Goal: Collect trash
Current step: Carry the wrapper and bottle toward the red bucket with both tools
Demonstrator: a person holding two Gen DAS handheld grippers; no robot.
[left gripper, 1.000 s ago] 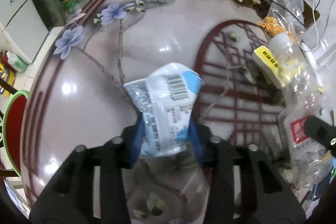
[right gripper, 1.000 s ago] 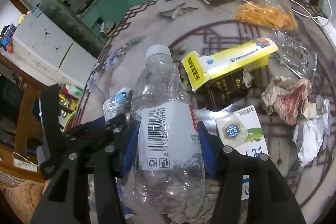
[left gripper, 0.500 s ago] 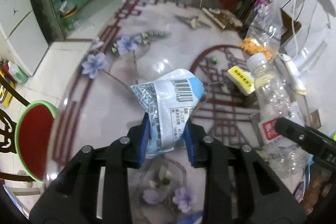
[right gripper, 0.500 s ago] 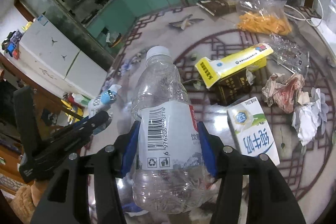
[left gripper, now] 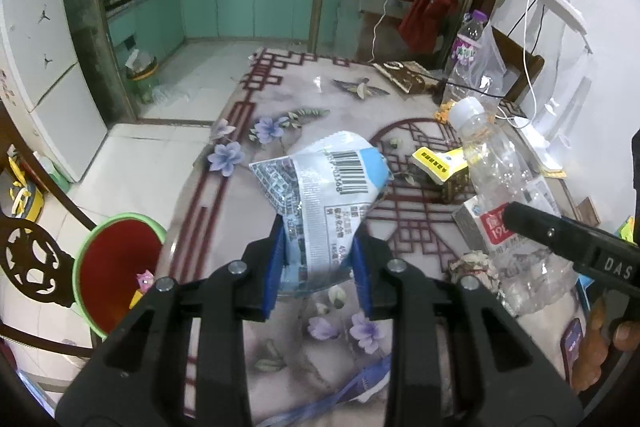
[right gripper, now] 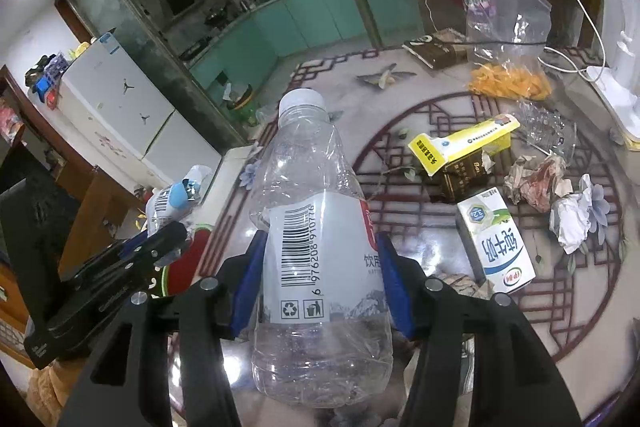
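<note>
Slippage is the main risk. The left gripper (left gripper: 319, 259) is clamped on a crumpled snack wrapper (left gripper: 324, 195), its blue pads pinching only the lower end of thin, glossy foil-plastic film; its jaws closed a little further just now, with the wrapper between them. Most of the wrapper stands free above the pads, so a quick swing could let the slick film slide out.

The right gripper (right gripper: 320, 279) is clamped on an empty plastic bottle (right gripper: 312, 227), pads at the white label band. Its clear wall is thin, ribbed and already dented; I judge it could buckle and squirt out of the grip, or roll if dropped onto the table (left gripper: 280, 87), whose glossy printed top offers little friction.

Both pieces are held above the table. Off the table's left edge, on the floor, stands a green-rimmed red bin (left gripper: 116, 267), the likely goal; its mouth is small, and a light wrapper could flutter past it.

On the table, right of the bottle, lie a rigid milk carton (right gripper: 496, 239), a yellow box (right gripper: 460, 147) and soft crumpled paper (right gripper: 536, 183).
</note>
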